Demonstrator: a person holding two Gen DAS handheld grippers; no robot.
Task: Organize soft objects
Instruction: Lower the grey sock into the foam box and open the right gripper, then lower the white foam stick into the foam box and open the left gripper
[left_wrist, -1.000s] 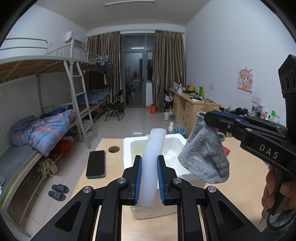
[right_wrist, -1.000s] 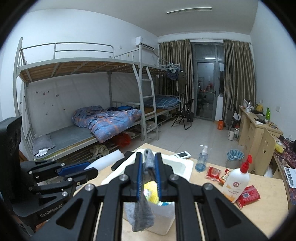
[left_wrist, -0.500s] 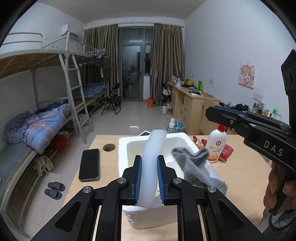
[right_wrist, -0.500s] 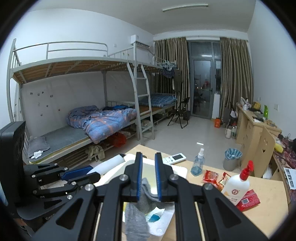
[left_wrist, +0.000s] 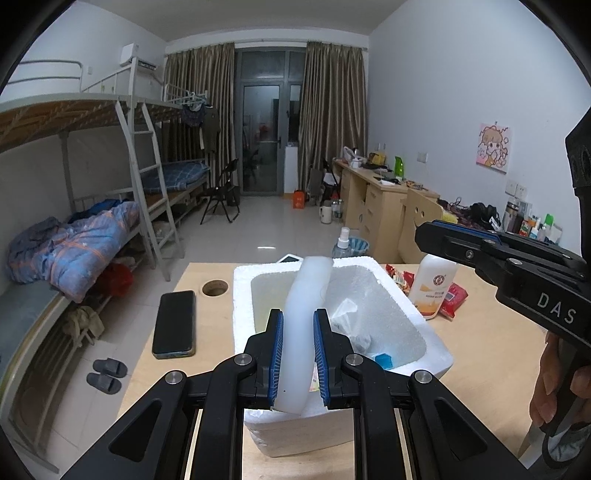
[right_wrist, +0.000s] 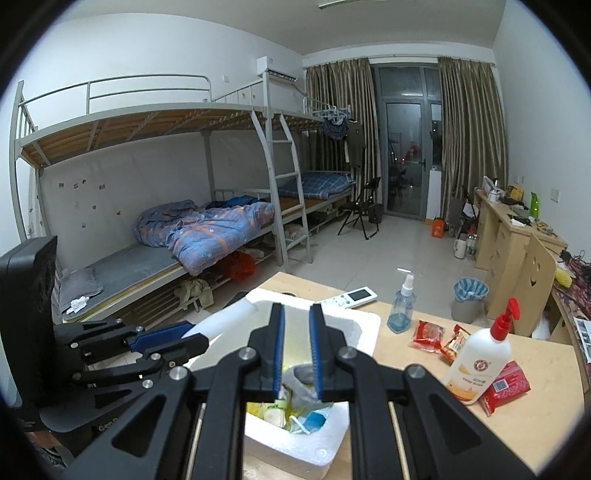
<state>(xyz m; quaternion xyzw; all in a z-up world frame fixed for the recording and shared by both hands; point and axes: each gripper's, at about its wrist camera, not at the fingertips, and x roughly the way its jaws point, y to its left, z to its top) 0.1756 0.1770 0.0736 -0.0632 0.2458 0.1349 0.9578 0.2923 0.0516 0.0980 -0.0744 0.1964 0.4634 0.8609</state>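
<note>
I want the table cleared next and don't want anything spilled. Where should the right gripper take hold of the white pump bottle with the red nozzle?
Grip the white pump bottle around its broad body, coming in level from the side. It stands upright, and its thin red pump offers little to hold.

phone (left_wrist: 174, 324) | white bottle (right_wrist: 477, 369) | spray bottle (right_wrist: 402, 305) | remote (right_wrist: 350, 297)

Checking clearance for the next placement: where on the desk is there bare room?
Bare wood lies right of the foam box, nearer than the white bottle. A narrower strip separates the box from the phone. Around the bottle, snack packets and spray bottle crowd it.
</note>
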